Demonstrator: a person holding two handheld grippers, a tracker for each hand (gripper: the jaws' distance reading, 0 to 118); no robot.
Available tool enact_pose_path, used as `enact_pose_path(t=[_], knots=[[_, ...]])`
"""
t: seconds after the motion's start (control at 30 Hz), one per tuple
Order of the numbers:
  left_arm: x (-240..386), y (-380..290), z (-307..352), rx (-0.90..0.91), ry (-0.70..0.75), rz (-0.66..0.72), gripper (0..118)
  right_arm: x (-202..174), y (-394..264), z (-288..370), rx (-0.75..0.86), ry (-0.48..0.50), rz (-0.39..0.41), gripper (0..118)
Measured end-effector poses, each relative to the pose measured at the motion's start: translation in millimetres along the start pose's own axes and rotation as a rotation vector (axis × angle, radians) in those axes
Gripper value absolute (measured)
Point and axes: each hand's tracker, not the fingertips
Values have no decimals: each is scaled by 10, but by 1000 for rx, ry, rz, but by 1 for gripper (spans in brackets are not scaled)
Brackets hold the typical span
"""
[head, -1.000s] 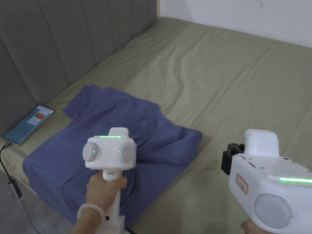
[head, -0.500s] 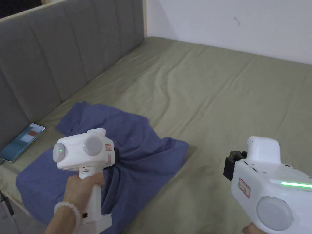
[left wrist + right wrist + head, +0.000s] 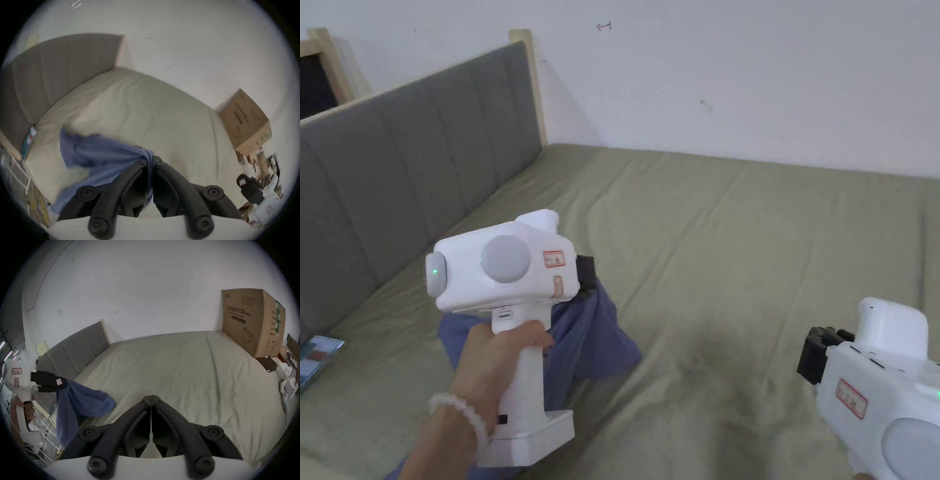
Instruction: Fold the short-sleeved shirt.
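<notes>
Head view: the left gripper (image 3: 584,275), which 1 second earlier pinched the blue shirt (image 3: 587,337) as it lay spread by the bed's (image 3: 737,250) near left edge, had hoisted it into a hanging bunch. The right gripper (image 3: 812,353) waited over the near right; its jaw state could not be told here.

Left gripper view: both jaws clamped a gathered fold.

Right gripper view: jaws met, empty. Folding likely had to begin with re-spreading.
</notes>
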Motion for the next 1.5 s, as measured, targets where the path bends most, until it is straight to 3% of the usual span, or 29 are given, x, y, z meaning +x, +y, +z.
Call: enact_pose_path(t=[0.27,0.4,0.47,0.67,0.8,0.83,0.9,0.93,1.03,1.07,1.3,1.33,1.4,1.43,1.5], knots=[[1785,-44,34,4,-439,-216,5,940,254,624,126,-204,-108,0],[2339,-419,-91,-14,-487,-334,5,1295,265,892,160,-299,-129,0],[2458,-769,-377,-140,-501,-323,5,1458,225,974,160,-319,-166,0],[2439,-2194,-1241,-547,-356,-397,4,1687,20,973,101,-371,-207,0],[2337,-2728,-1314,-574,-292,-528,5,1676,-86,883,50,-365,-196,0],[2326,-2718,-1275,-554,-301,-504,6,1662,-100,859,43,-367,-189,0],[2342,-2599,-1268,-544,-306,-431,19,1631,-113,798,29,-357,-188,0],[2348,-2535,-1289,-580,-323,-418,37,1611,-116,778,25,-346,-192,0],[2304,-2385,-1210,-570,-359,-396,105,1519,-102,729,15,-316,-176,0],[2285,-2332,-1151,-554,-353,-399,107,1480,-98,721,12,-310,-158,0],[1735,-1682,-780,-342,-271,-320,99,1272,-97,571,-8,-273,-97,0],[1601,-1624,-757,-320,-255,-296,76,1241,-109,534,-16,-262,-94,0],[1348,-1580,-820,-342,-194,-230,14,1179,-142,448,-34,-247,-89,0],[1199,-1591,-855,-362,-151,-202,2,1148,-169,399,-44,-239,-86,0],[950,-1625,-922,-425,-142,-128,1,1099,-211,306,-62,-227,-82,0]])
